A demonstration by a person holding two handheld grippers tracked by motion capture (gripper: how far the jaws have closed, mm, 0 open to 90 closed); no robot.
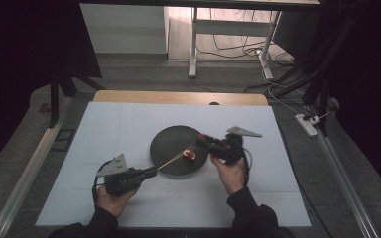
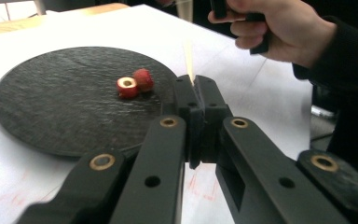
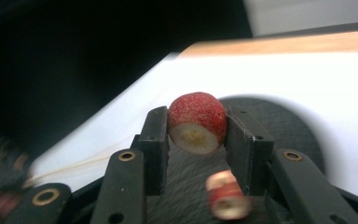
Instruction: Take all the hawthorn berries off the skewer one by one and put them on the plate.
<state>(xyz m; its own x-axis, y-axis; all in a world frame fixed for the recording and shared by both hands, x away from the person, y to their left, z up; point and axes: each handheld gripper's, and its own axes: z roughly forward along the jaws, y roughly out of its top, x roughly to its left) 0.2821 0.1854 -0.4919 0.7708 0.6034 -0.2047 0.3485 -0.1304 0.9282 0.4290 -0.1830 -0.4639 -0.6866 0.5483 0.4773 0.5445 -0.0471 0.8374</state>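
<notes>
A round black slate plate (image 1: 171,148) lies mid-table with two cut strawberry pieces (image 2: 127,87) (image 2: 143,78) resting on it side by side. My left gripper (image 1: 154,171) (image 2: 195,84) is shut on a thin wooden skewer (image 1: 176,158) (image 2: 188,58) that slants up over the plate's near edge, clear of the two pieces. My right gripper (image 1: 202,137) (image 3: 196,126) hovers above the plate's right side, shut on a strawberry chunk (image 3: 196,122) with its pale cut face towards the camera. Below it a blurred piece (image 3: 226,193) shows over the plate.
A white sheet (image 1: 129,198) covers the table, and a strip of bare wood (image 1: 178,97) shows at its far edge. Beyond stand a desk frame (image 1: 193,44), floor cables and a power strip (image 1: 307,124). Dark curtains hang on both sides.
</notes>
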